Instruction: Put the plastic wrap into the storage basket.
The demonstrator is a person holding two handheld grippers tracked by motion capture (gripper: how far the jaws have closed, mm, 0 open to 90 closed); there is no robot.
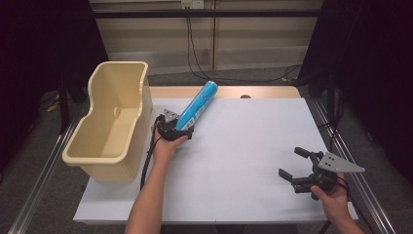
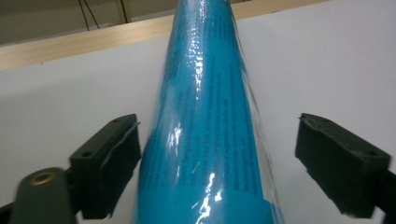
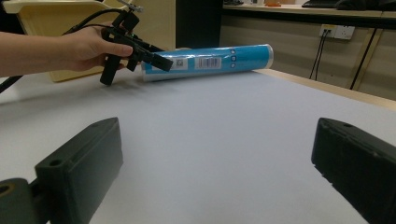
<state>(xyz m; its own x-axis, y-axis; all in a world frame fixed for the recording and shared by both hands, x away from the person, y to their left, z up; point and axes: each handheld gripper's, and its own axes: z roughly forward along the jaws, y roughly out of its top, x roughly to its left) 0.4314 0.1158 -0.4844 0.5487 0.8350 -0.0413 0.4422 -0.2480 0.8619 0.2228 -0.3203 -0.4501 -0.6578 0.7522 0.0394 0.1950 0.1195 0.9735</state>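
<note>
The blue tube [image 1: 197, 106] lay on the white table [image 1: 243, 146] toward its far left, its far end pointing away and to the right, its near end at the left gripper [image 1: 175, 130]. Just to its left stood the cream bin [image 1: 114, 117], off the table's left edge and with nothing visible inside.

In the left gripper view the tube [image 2: 205, 130] ran up between the two black jaws. The left jaw sat touching or just beside its wrapper, while a clear gap showed between the tube and the right jaw, so the jaws were open around it and had not yet clamped. In the right gripper view the tube [image 3: 210, 60] rested flat on the table, not lifted.

The right gripper [image 1: 297, 165] hovered at the near right, well apart from the tube, its jaws wide open and holding nothing.

The step in hand looked like the grasp of the tube. The next move probably called for closing the left jaws firmly on the near end, since the glossy wrapper could slip, then lifting and swinging it left over the bin's rim.
</note>
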